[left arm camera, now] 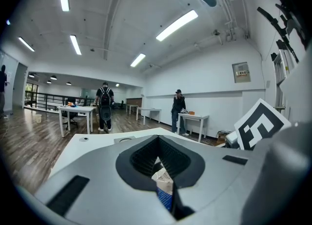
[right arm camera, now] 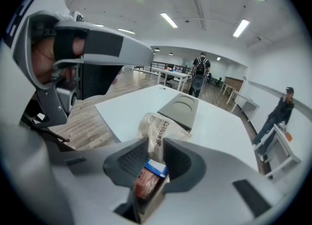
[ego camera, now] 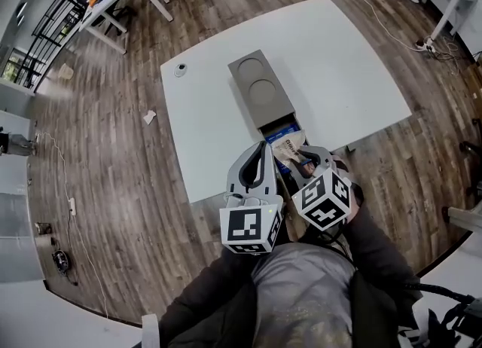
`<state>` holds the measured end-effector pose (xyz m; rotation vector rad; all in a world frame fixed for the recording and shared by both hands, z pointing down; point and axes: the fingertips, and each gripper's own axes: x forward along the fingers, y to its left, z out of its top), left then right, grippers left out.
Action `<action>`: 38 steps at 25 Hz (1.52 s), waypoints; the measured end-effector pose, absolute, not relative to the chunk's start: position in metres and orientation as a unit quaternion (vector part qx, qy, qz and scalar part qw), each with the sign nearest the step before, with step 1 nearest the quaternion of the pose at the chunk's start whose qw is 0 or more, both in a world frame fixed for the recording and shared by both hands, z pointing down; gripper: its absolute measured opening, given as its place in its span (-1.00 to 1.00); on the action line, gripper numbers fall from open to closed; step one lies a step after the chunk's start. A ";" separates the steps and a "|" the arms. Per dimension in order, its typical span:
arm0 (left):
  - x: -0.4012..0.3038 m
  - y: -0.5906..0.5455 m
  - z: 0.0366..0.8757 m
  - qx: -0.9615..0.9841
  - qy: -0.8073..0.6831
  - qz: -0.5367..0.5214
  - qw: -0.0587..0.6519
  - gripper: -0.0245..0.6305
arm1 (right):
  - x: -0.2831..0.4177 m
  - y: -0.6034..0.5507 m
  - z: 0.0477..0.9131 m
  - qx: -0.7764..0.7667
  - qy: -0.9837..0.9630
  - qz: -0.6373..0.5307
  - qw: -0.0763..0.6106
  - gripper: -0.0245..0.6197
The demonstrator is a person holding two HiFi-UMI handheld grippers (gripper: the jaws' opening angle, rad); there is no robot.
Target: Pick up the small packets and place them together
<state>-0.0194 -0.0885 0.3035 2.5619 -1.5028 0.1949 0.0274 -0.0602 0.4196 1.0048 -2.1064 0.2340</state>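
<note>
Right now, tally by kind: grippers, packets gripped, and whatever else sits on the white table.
Grippers: 2 (left gripper, right gripper)
Packets gripped: 2 (blue-and-white packet in the left, printed clear packet in the right)
Grey box: 1
Small round disc: 1
Total: 6
Whether more packets lie in the box's open end cannot be told.

White desk, plain. Grey box, flat matte, no pattern. Floor is brown wood plank with streaky grain. Left claw has a light grey shell and black ribbed pads; right claw is the same. Marker cubes are white with black square patterns. Left packet is white on top, blue below. Right packet is clear crinkly film with dark print, a blue-white band and red-brown lower down.
</note>
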 end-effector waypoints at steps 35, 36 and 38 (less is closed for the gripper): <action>-0.078 -0.201 0.306 0.857 -0.504 0.033 0.106 -0.92 | 0.021 -0.211 0.397 0.458 -0.815 0.116 0.336 -0.26; -0.075 -0.194 0.302 0.857 -0.504 0.032 0.103 -0.92 | 0.028 -0.205 0.393 0.464 -0.812 0.115 0.334 -0.26; -0.068 -0.178 0.298 0.859 -0.501 0.031 0.099 -0.92 | 0.044 -0.188 0.390 0.474 -0.807 0.117 0.333 -0.26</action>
